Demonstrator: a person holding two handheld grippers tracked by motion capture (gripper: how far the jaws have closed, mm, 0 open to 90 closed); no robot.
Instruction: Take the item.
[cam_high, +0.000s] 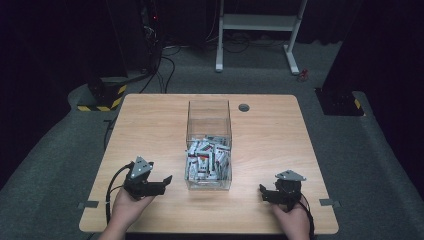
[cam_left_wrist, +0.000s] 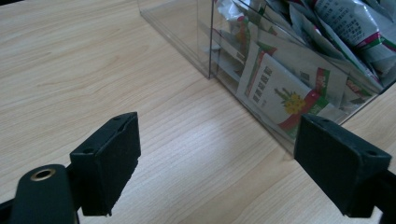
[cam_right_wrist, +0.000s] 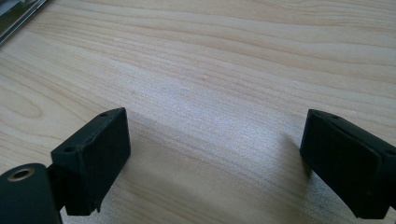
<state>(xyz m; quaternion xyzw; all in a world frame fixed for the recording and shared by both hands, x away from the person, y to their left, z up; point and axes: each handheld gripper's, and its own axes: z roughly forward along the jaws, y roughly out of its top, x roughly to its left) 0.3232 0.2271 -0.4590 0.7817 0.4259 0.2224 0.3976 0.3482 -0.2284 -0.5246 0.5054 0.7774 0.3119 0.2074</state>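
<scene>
Sachets (cam_high: 207, 159) in clear box (cam_high: 208, 114), left hand-held gripper (cam_high: 161, 184) released beside it; right hand-held gripper (cam_high: 267, 194) released, seemingly well apart

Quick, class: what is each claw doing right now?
Left claw: open, holding nothing, beside the clear box of packets.
Right claw: open, holding nothing.

So the box (cam_high: 209, 145) sits pretty much in the middle of the desk (cam_high: 150, 120), long side running away from the person. The packets (cam_high: 207, 160) are piled inside it, all in the near half. Just behind the box to the right there's a cable hole (cam_high: 244, 107) in the desk. The left gripper (cam_high: 152, 184) is near the front edge, left of the box, angled toward its near corner. The right gripper (cam_high: 272, 194) is off to the right, well apart from the box.
</scene>
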